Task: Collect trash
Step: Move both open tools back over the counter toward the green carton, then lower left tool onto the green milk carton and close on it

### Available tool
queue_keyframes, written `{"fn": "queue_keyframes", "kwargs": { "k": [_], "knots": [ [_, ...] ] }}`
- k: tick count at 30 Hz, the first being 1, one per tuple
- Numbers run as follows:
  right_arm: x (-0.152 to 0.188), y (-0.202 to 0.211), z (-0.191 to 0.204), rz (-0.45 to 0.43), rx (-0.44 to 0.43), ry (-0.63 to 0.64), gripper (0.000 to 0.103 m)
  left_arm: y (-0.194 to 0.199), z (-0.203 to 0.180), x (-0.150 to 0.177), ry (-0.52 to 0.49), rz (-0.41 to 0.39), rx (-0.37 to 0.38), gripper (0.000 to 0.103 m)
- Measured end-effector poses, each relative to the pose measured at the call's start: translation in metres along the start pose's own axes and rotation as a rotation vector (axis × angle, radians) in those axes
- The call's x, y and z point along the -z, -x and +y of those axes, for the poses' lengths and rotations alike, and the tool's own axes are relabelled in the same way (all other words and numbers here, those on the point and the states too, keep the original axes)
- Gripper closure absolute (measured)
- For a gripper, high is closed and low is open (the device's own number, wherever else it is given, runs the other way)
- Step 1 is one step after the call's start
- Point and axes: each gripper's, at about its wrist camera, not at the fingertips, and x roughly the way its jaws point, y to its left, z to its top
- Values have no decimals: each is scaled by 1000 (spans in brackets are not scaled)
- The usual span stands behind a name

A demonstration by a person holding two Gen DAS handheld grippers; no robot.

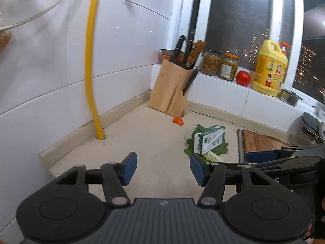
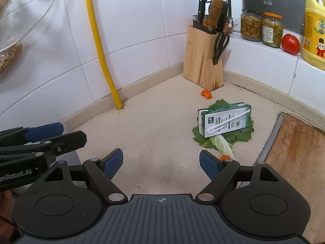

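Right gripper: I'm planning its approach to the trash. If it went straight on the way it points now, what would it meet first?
Probably bare countertop: the right gripper tilts down at it, jaws open and empty. The milk carton on its leaf lies off to the right.

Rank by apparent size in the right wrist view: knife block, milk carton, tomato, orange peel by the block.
1. knife block
2. milk carton
3. tomato
4. orange peel

The carton lies nearer the camera, so its rank is unsure.

White tiled walls (image 2: 132,30), beige counter (image 2: 158,122), dark night window (image 1: 239,16).
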Motion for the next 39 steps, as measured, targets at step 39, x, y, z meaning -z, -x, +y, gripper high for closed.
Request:
{"fn": "queue_keyframes", "kwargs": {
  "k": [39],
  "knots": [
    [-6,-46,-176,18,124,-230,16,-268,-130,-55,-528,365,223,76]
  ]
}}
